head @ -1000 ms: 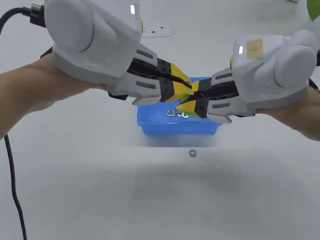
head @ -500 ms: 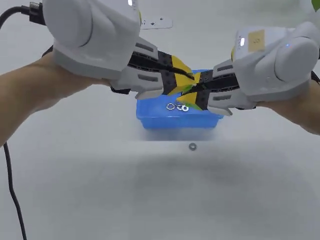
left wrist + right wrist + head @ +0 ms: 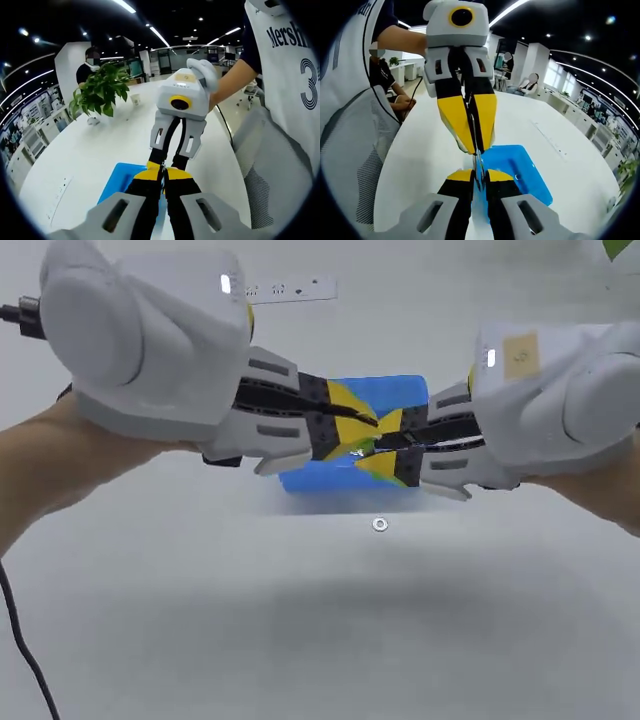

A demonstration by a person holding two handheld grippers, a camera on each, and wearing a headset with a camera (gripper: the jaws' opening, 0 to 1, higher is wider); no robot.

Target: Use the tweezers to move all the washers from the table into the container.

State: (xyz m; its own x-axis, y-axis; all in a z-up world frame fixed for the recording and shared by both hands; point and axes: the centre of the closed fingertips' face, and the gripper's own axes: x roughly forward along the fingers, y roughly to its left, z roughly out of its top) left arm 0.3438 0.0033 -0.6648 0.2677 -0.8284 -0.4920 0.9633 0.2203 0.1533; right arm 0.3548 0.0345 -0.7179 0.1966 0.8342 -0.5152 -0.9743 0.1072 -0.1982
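My left gripper (image 3: 371,424) comes in from the left and my right gripper (image 3: 386,442) from the right, and their yellow tips meet above the blue container (image 3: 400,392). In the right gripper view thin metal tweezers (image 3: 478,162) run between the two. The right gripper (image 3: 479,176) is shut on one end and the left gripper (image 3: 474,144) on the other. The left gripper (image 3: 161,173) also looks shut in its own view. One small washer (image 3: 380,525) lies on the white table just in front of the container. The grippers hide the inside of the container.
A power strip (image 3: 285,287) lies at the back of the table. A black cable (image 3: 22,660) hangs at the left edge. A potted plant (image 3: 97,92) and a paper cup (image 3: 135,99) stand farther along the table. A mesh chair (image 3: 350,150) is beside it.
The head camera has shifted. The grippers stay tip to tip but now sit lower against the container and cover the washers that showed inside it. The washer on the table has not moved.
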